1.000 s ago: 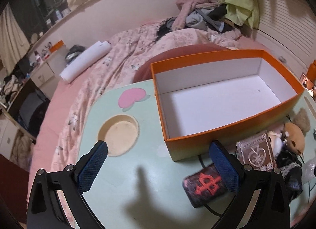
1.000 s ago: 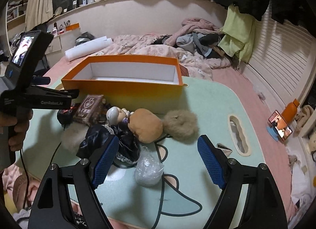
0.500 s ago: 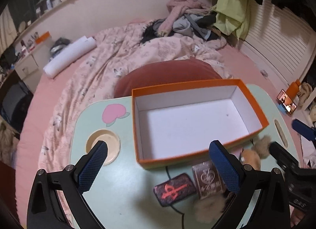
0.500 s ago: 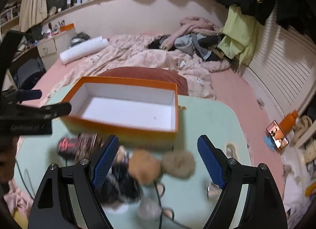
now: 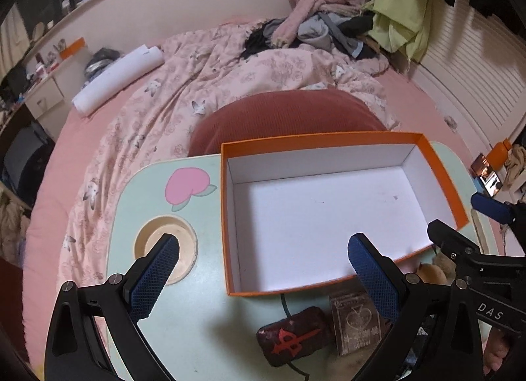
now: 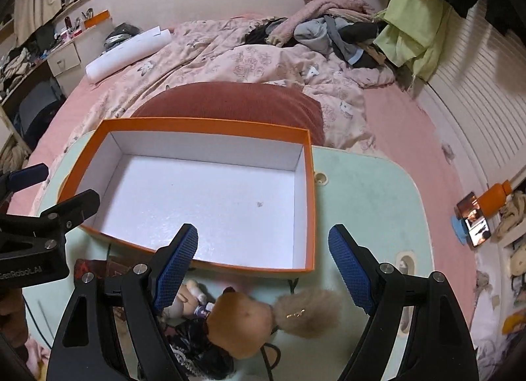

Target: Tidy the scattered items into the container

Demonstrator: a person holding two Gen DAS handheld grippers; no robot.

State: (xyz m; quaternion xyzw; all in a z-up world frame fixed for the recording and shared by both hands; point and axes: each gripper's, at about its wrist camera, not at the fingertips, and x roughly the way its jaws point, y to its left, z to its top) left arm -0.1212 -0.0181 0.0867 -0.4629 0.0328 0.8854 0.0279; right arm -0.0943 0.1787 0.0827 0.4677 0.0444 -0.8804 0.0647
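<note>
An empty orange box (image 5: pixel 440 170) with a white inside stands on a pale green table (image 5: pixel 197 325); it also shows in the right wrist view (image 6: pixel 310 203). My left gripper (image 5: pixel 263 279) is open and empty, held above the box's near edge. In front of the box lie a dark case with a red mark (image 5: pixel 292 340) and a brown card pack (image 5: pixel 356 323). My right gripper (image 6: pixel 263 272) is open and empty above a doll with brown hair (image 6: pixel 243 321), a tan fluffy pom-pom (image 6: pixel 305 312) and a black frilly cloth (image 6: pixel 194 344).
The table has a round cup recess (image 5: pixel 166 247) at the left and a pink peach print (image 5: pixel 187 185). Behind it are a red cushion (image 5: pixel 286 117) and a bed with a pink quilt (image 5: pixel 184 85). A black cable (image 6: pixel 271 359) runs over the table front.
Both grippers have risen and now look down into the box from higher up. The items on the table have not moved. Both grippers stay open.
</note>
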